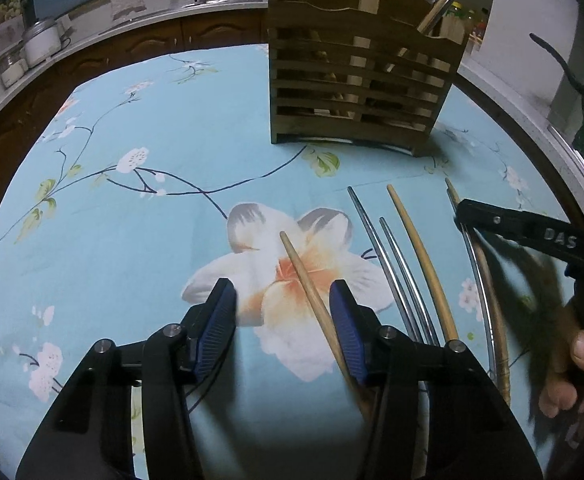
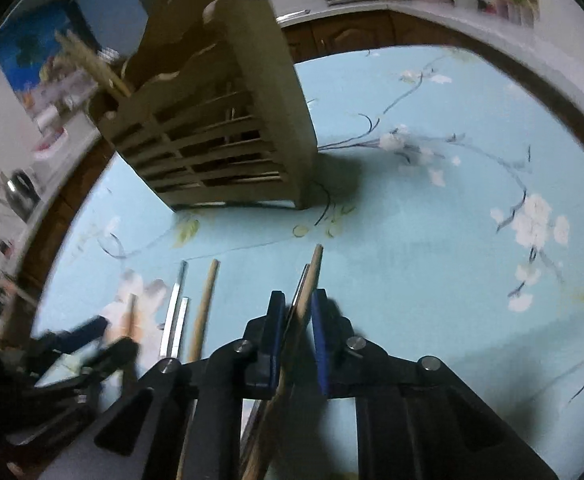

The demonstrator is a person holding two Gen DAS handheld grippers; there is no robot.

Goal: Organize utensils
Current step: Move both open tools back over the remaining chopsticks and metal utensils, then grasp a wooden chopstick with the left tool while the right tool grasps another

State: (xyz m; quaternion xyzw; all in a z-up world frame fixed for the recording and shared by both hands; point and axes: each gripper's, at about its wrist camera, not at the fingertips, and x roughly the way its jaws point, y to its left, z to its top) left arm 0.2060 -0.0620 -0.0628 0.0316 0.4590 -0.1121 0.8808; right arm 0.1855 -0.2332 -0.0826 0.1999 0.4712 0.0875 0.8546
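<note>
Floral blue tablecloth (image 1: 139, 248) fills both views. Your left gripper (image 1: 281, 300) sits half-spread around a wooden chopstick (image 1: 304, 284) near the wooden utensil holder (image 1: 356, 92); it lies against one pad only, no clamp. Your right gripper (image 2: 296, 320) is pinched narrow on a wood-and-metal chopstick pair (image 2: 312, 276) (blurred, lower ends cut off). Loose chopsticks (image 1: 406, 256) lie between.

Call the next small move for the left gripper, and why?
Probably finish closing. The left gripper straddles a wooden chopstick on the floral cloth; it lies against one finger, the other stands clear. The right gripper already pinches its own pair, so lifting can likely wait until both grips are firm.
</note>
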